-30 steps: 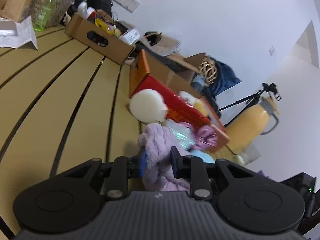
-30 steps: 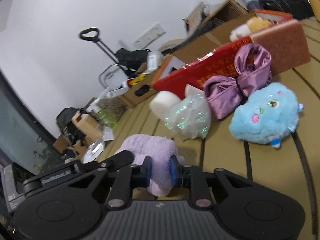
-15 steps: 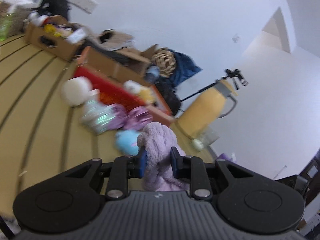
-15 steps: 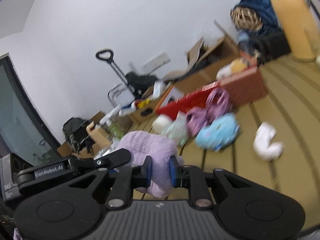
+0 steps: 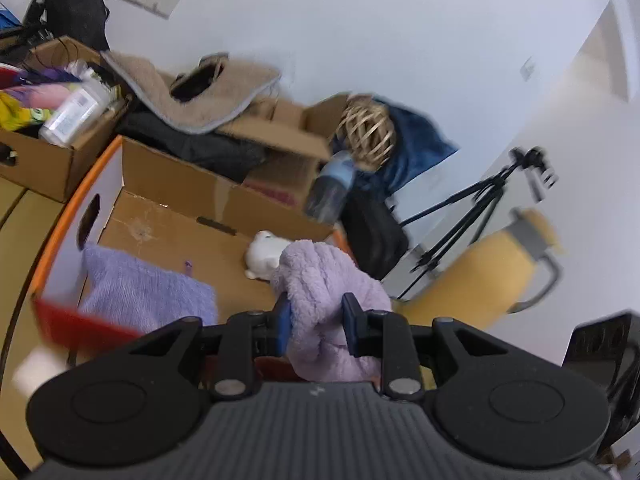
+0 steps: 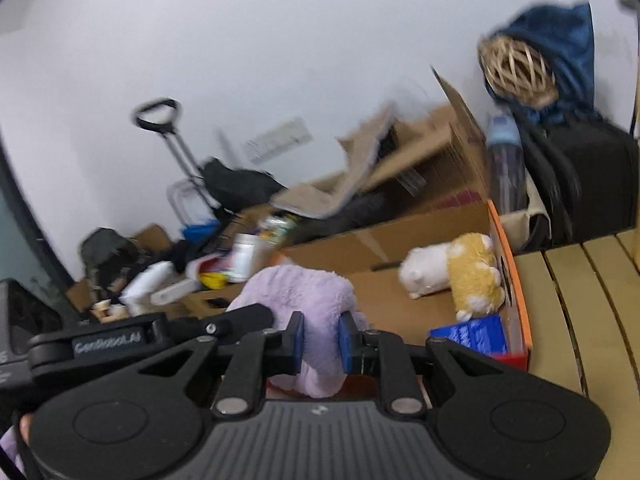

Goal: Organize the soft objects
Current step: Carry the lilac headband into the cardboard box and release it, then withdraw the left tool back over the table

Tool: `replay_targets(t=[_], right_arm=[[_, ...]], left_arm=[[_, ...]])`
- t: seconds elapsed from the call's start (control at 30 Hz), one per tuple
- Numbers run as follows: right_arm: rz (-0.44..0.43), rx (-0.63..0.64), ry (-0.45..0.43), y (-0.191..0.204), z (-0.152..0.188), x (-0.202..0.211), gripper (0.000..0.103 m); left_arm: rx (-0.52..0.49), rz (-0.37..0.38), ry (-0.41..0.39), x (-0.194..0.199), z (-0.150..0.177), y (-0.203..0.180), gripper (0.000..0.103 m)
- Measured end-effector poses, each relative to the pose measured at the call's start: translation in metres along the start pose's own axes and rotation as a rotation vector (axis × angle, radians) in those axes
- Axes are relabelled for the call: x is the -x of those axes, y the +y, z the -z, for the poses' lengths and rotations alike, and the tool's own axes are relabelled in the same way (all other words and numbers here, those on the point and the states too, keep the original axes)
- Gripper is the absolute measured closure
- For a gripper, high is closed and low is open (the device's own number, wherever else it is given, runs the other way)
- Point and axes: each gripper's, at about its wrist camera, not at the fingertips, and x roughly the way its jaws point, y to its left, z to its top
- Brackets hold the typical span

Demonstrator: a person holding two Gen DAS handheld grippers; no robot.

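The orange-edged cardboard box [image 5: 224, 200] is the landmark, open-topped. One lilac plush [image 5: 320, 280] hangs above its interior, carried by two tools: the left gripper [image 5: 316, 316] pinches one fold between narrow jaws, and the right gripper [image 6: 320, 338] clamps another fold likewise. The step in hand looks like delivery into the box; the next move probably calls for lowering over bare cardboard, then parting both pairs of jaws together. Inside the box lie three things: one lavender knitted cloth [image 5: 144, 292], one white-and-yellow plush [image 6: 452, 276] and one small blue packet [image 6: 472, 334].
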Motion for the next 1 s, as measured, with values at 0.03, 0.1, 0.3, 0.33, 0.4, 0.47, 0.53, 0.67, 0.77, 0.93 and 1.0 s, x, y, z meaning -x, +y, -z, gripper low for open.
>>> replay_targets(t=[0.03, 0.1, 0.3, 0.33, 0.4, 0.47, 0.53, 0.67, 0.77, 0.93, 1.0], right_arm=[[0.006, -0.011, 0.02, -0.006, -0.003, -0.016, 0.086], [0.032, -0.027, 0.076, -0.016, 0.0, -0.041, 0.086], [0.197, 0.053, 0.19, -0.026, 0.014, -0.076, 0.085], [0.199, 0.054, 0.199, -0.026, 0.014, -0.077, 0.082], [0.219, 0.085, 0.201, -0.021, 0.016, -0.073, 0.078], [0.219, 0.106, 0.195, -0.013, 0.014, -0.062, 0.077], [0.201, 0.104, 0.174, -0.007, 0.006, -0.045, 0.077], [0.181, 0.143, 0.086, 0.017, -0.011, 0.016, 0.075], [0.171, 0.169, 0.019, 0.035, -0.022, 0.066, 0.066], [0.186, 0.216, -0.079, 0.063, -0.027, 0.151, 0.057], [0.197, 0.238, -0.132, 0.073, -0.019, 0.179, 0.051]], left_arm=[[0.016, -0.024, 0.023, -0.014, -0.003, 0.006, 0.077], [0.012, -0.072, 0.057, -0.036, -0.005, 0.018, 0.074], [-0.036, -0.078, 0.116, -0.054, 0.008, 0.035, 0.06], [-0.043, -0.065, 0.114, -0.049, 0.008, 0.034, 0.056], [-0.06, -0.073, 0.097, -0.037, 0.005, 0.031, 0.049], [-0.087, -0.077, 0.086, -0.026, 0.001, 0.024, 0.048], [-0.113, -0.084, 0.076, -0.006, -0.004, 0.018, 0.044], [-0.195, -0.11, 0.041, 0.042, -0.011, -0.006, 0.038], [-0.274, -0.12, 0.001, 0.091, -0.012, -0.025, 0.028], [-0.375, -0.143, -0.118, 0.175, -0.011, -0.064, 0.017], [-0.396, -0.15, -0.156, 0.2, -0.006, -0.076, 0.012]])
